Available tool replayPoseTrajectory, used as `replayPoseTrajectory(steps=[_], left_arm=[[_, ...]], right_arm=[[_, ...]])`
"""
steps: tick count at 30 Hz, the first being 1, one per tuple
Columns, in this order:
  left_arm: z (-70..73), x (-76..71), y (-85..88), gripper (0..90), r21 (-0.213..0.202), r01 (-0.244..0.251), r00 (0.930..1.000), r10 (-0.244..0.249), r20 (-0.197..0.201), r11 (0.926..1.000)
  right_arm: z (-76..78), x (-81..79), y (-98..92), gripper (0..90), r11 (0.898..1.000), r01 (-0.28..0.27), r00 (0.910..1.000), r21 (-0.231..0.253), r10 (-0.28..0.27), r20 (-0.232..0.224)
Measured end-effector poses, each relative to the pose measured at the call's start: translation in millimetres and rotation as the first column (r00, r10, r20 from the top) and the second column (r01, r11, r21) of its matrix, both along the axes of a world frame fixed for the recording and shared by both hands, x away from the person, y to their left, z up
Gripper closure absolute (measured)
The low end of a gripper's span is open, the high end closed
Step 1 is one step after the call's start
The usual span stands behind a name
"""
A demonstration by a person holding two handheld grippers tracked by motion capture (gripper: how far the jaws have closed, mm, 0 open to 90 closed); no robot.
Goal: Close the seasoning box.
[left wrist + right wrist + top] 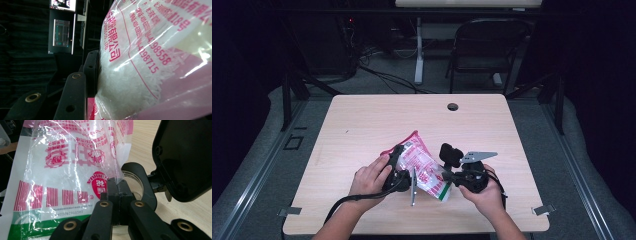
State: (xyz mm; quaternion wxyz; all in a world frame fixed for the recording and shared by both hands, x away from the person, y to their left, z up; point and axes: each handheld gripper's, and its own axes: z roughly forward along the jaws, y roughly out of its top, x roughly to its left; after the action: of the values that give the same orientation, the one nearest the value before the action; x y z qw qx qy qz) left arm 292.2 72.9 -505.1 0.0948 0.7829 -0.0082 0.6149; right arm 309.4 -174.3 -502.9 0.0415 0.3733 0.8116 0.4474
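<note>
My right fingers point(117, 192) are pressed fully together on the bag's point(424, 167) clear film at its edge, and the left gripper point(396, 167) is about half closed around the bag's full body, its one visible finger point(90, 70) flat against the plastic. The bag hangs between both grippers just above the table point(362, 125). If I'm opening it, I'd hold the left steady and pull the right gripper point(117, 195) away slowly, so the thin film doesn't slip or rip.

overhead view; gripper views close on bag point(424, 167)
</note>
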Motion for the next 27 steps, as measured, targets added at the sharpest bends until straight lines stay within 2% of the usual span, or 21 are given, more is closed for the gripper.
replayPoseTrajectory(steps=[8,27], left_arm=[[1.1,-0.3,-1.9,63.3,0.0,-0.003,1.0,0.003,-0.008,1.0],[2.6,-0.4,-2.8,63.3,0.005,0.008,0.9999,-0.008,0.007,1.0]], right_arm=[[-2.3,0.7,-0.1,90.0,1.0,0.008,1.0,-0.002,-0.008,-0.005],[-5.5,2.4,-0.1,90.0,1.0,0.012,0.9999,-0.005,-0.012,-0.009]])
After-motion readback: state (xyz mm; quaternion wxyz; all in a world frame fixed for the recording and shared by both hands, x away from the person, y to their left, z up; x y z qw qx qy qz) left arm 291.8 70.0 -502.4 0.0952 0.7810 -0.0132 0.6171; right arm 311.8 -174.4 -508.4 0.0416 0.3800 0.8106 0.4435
